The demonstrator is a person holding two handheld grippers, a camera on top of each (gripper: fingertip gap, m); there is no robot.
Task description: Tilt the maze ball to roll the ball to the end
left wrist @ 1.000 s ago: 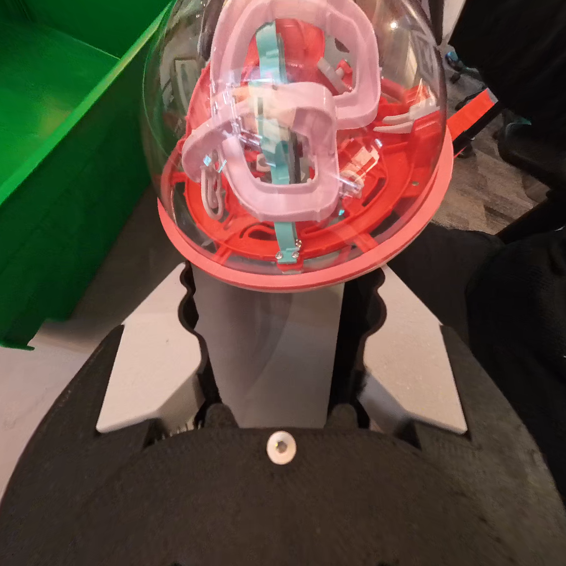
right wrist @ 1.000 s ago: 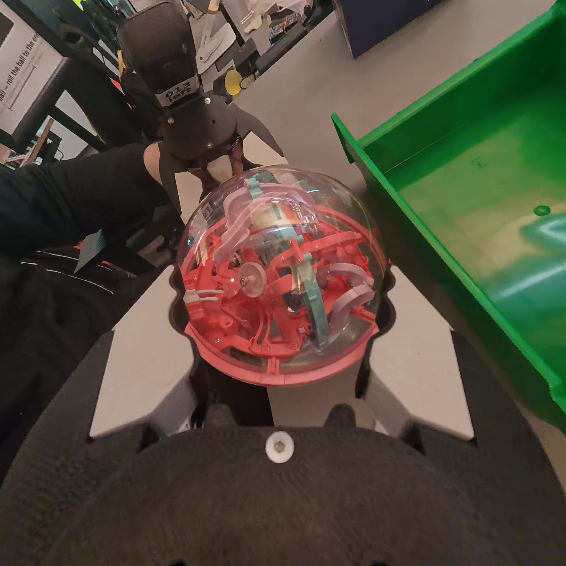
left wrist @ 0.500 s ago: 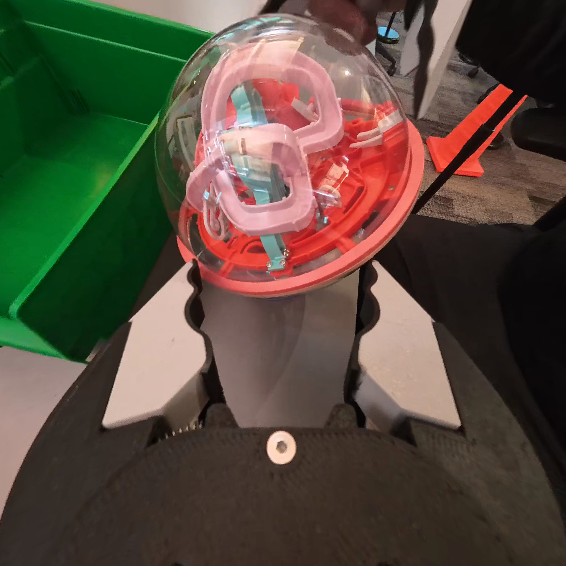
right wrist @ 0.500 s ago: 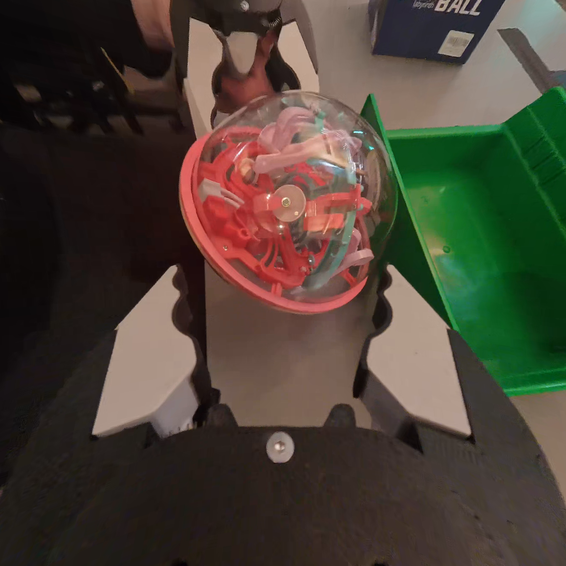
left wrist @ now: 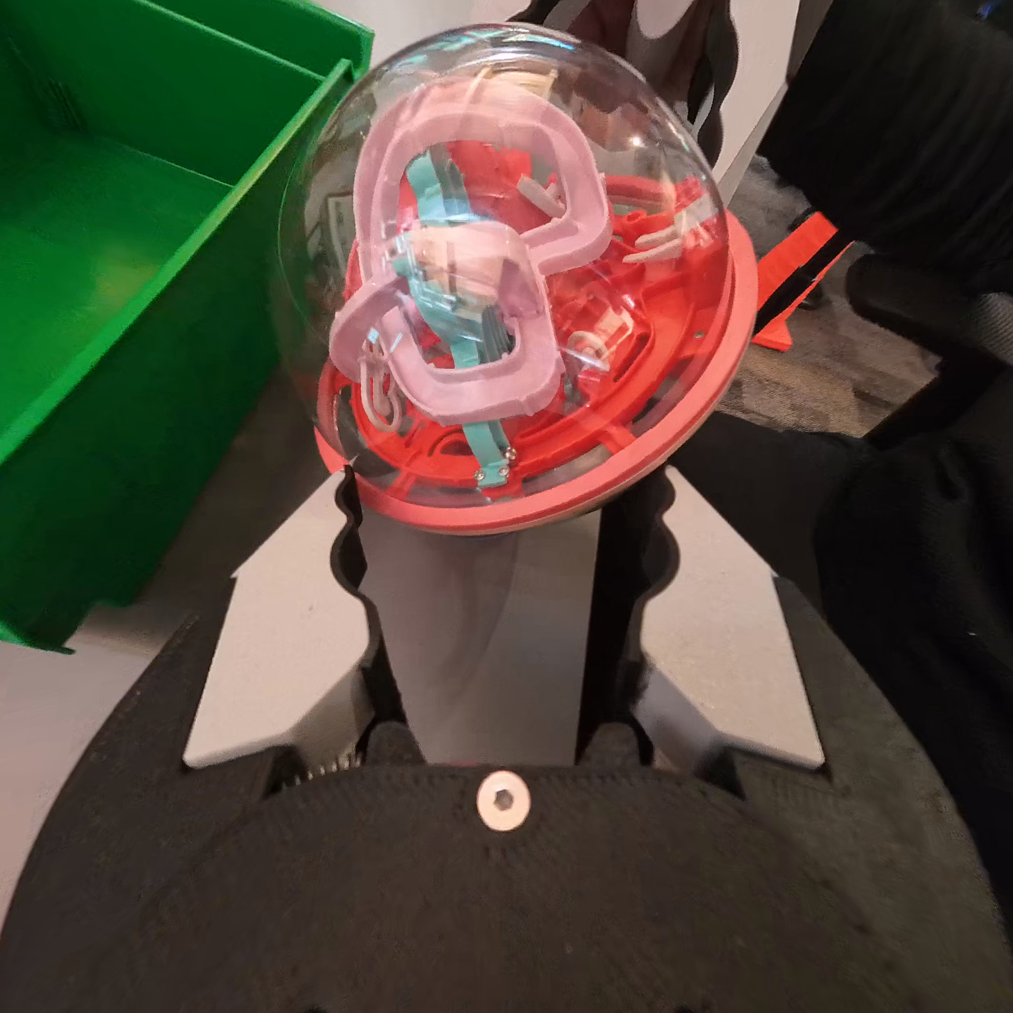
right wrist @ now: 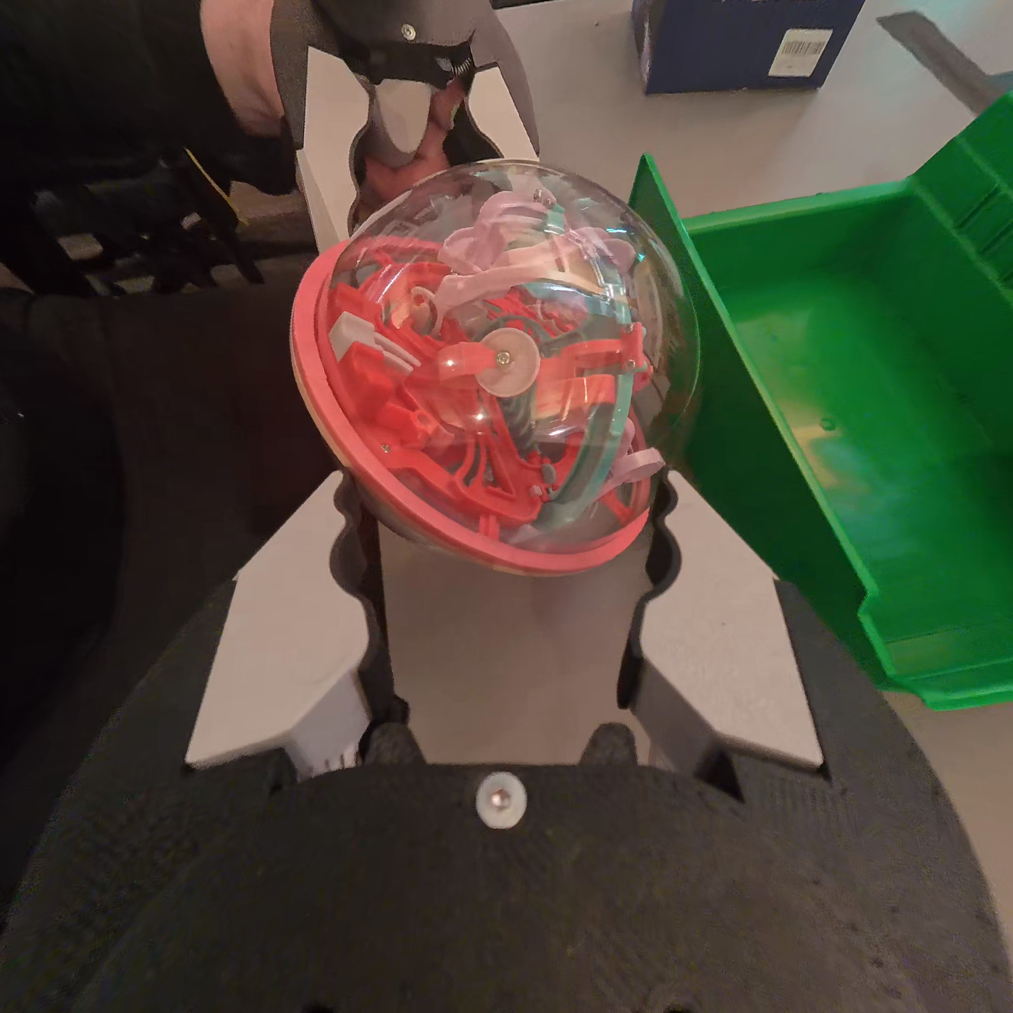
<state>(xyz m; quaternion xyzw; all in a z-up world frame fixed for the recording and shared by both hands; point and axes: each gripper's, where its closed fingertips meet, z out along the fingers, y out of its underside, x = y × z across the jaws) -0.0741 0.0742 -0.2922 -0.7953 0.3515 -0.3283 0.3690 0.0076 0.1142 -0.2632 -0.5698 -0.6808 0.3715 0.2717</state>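
Observation:
The maze ball (left wrist: 510, 285) is a clear sphere with red, pink and teal tracks inside and a pink-red rim around its middle. It is held in the air, tilted, between both grippers. My left gripper (left wrist: 504, 493) is shut on its lower part, rim just above the fingertips. My right gripper (right wrist: 501, 504) is shut on the maze ball (right wrist: 493, 356) from the opposite side. The left gripper also shows in the right wrist view (right wrist: 405, 109), behind the sphere. I cannot make out the small ball inside.
A green bin (left wrist: 137, 274) stands open close beside the sphere and also shows in the right wrist view (right wrist: 849, 383). A blue box (right wrist: 740, 44) lies on the table beyond. A person's dark clothing (left wrist: 904, 493) fills the other side.
The maze ball has been tipped further, its rim now slanting more steeply in both views. Both grippers have swung with it, bringing the green bin's inside into view.

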